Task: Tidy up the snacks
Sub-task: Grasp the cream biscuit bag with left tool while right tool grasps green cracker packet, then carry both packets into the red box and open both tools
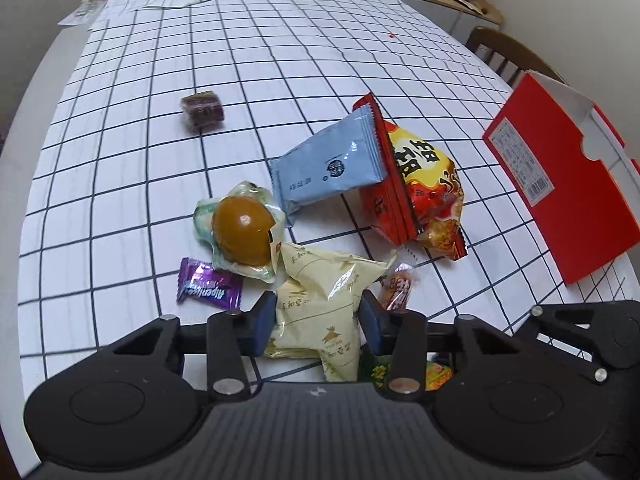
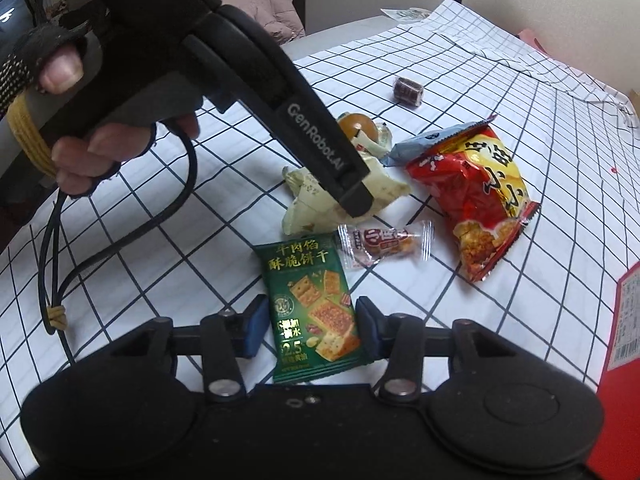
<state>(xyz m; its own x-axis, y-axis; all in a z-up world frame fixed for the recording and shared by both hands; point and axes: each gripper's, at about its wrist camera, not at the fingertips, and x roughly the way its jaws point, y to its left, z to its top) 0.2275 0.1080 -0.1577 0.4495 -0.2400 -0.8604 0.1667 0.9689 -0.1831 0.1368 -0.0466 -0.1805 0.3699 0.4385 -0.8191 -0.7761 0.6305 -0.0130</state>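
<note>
Snacks lie in a heap on the checked tablecloth (image 1: 160,184). My left gripper (image 1: 318,320) is shut on a cream packet (image 1: 320,300), both blue pads pressing its sides; in the right wrist view its black finger (image 2: 352,196) covers part of that cream packet (image 2: 308,196). My right gripper (image 2: 312,324) straddles a flat green cracker packet (image 2: 312,304). The right pad meets the packet's edge, while a thin gap shows at the left pad. A hand (image 2: 100,148) holds the left gripper's handle.
Beside the cream packet are a packed brown egg (image 1: 242,232), a blue packet (image 1: 328,168), a red-yellow chips bag (image 1: 428,184), a purple candy (image 1: 208,288) and a small wrapped sweet (image 2: 384,242). A dark wrapped cake (image 1: 202,110) lies apart. An open red box (image 1: 560,184) stands at the right.
</note>
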